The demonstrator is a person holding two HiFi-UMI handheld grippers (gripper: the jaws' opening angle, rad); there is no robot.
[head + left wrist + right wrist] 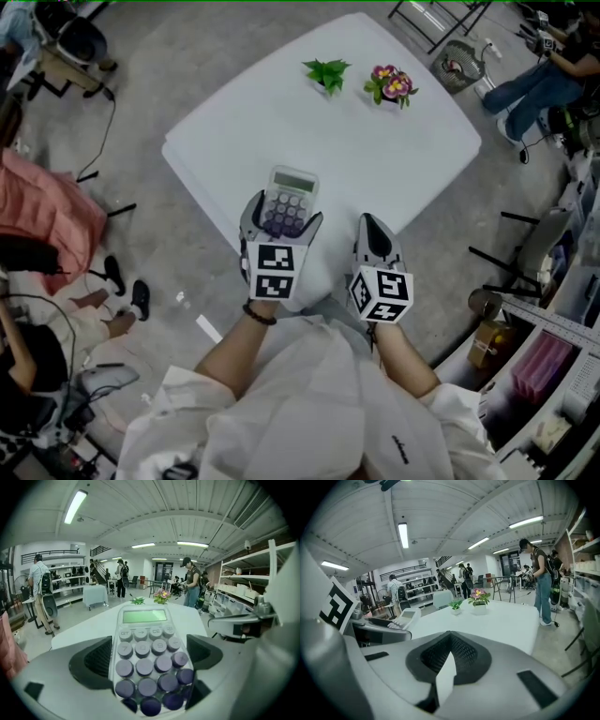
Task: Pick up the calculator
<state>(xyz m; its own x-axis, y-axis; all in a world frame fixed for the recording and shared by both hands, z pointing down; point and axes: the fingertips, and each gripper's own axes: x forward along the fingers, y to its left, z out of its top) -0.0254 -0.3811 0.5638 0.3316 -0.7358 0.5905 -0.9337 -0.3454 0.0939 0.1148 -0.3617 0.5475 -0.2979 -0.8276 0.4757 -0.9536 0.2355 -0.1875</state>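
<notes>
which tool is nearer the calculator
Left. The left tool is clamped on the calculator, which sits between its jaws; the right tool is off to the calculator's right, jaws together and empty, not touching it.

place: open workshop | shelving racks (252, 577) | strip lights (75, 506) | concrete floor (187, 56)

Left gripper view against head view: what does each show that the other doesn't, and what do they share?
Only the left gripper view: the left tongs closed on the sides of the calculator, its key labels and green display up close, and the ceiling lights. Only the head view: the right tongs with tips together and empty, the person's left forearm, and the whole outline of the white table. Both: the calculator, the table, the green plant and the flowering plant.
</notes>
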